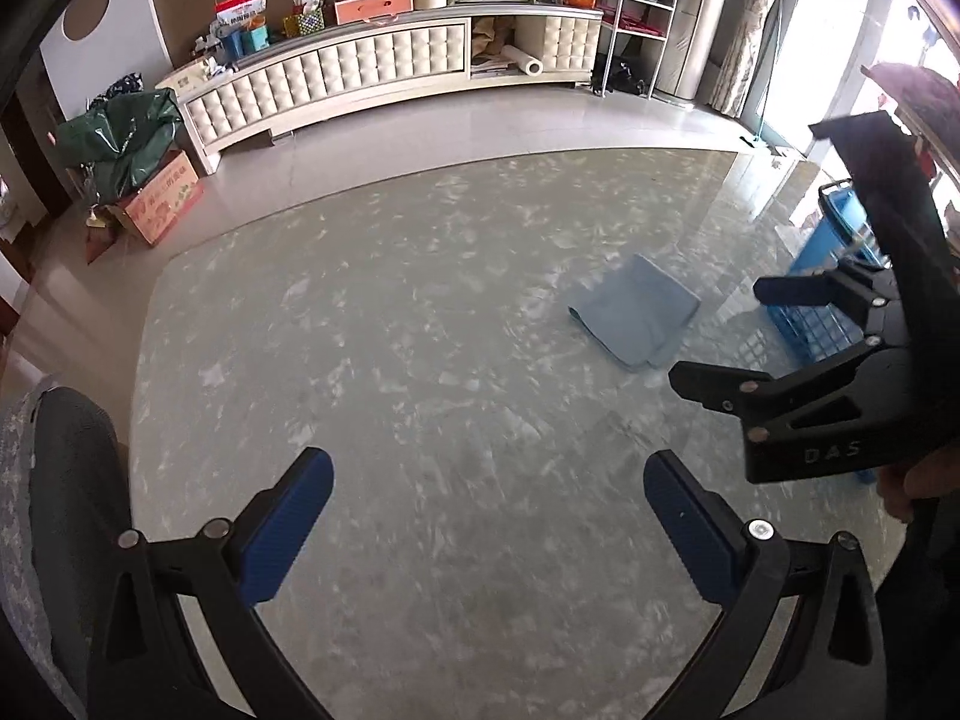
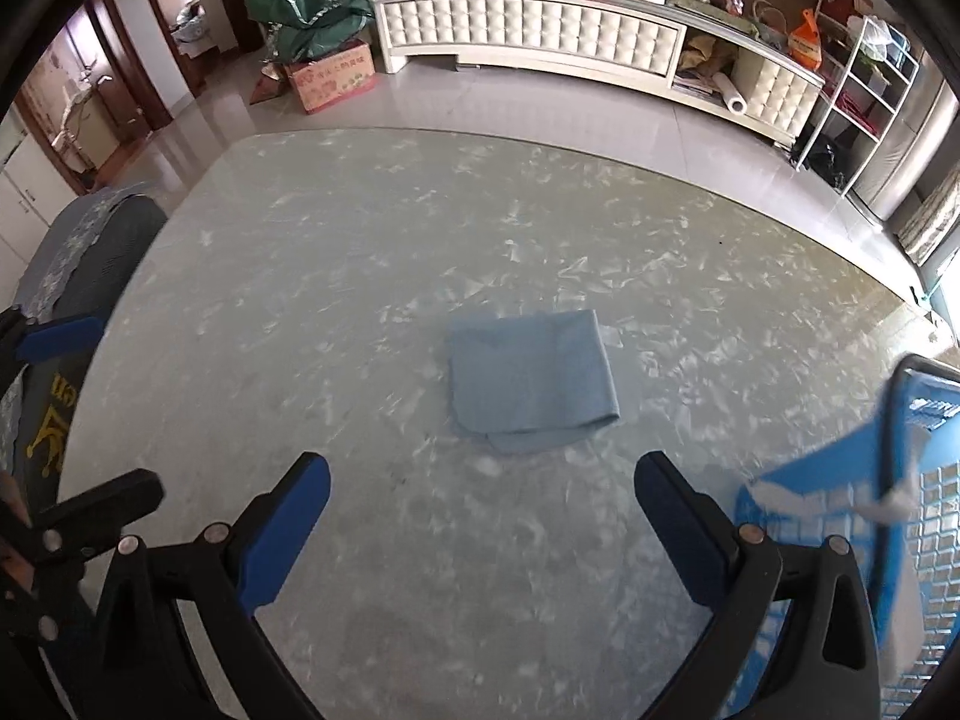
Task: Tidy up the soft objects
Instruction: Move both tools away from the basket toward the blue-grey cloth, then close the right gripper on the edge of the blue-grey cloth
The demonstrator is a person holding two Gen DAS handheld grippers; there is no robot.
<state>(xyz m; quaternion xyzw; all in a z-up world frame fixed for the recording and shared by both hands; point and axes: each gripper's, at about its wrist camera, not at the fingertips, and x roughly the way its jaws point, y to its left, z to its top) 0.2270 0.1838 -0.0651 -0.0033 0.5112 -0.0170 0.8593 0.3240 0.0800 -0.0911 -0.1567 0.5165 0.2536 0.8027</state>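
Folded blue cloth (image 2: 531,381) flat on marbled table (image 2: 360,276), left of blue mesh basket (image 2: 840,498); left hand-held gripper (image 1: 489,510) and right hand-held gripper (image 2: 483,516) both spread wide, empty, short of cloth.

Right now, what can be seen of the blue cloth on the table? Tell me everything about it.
The blue cloth is a pale blue, soft-looking fabric, folded into a rough rectangle, with a lower layer poking out along its near edge. It lies flat on the glossy marbled table, ahead of the open right hand-held gripper and beside the blue basket, apart from it. Nothing grips or touches it except the tabletop.
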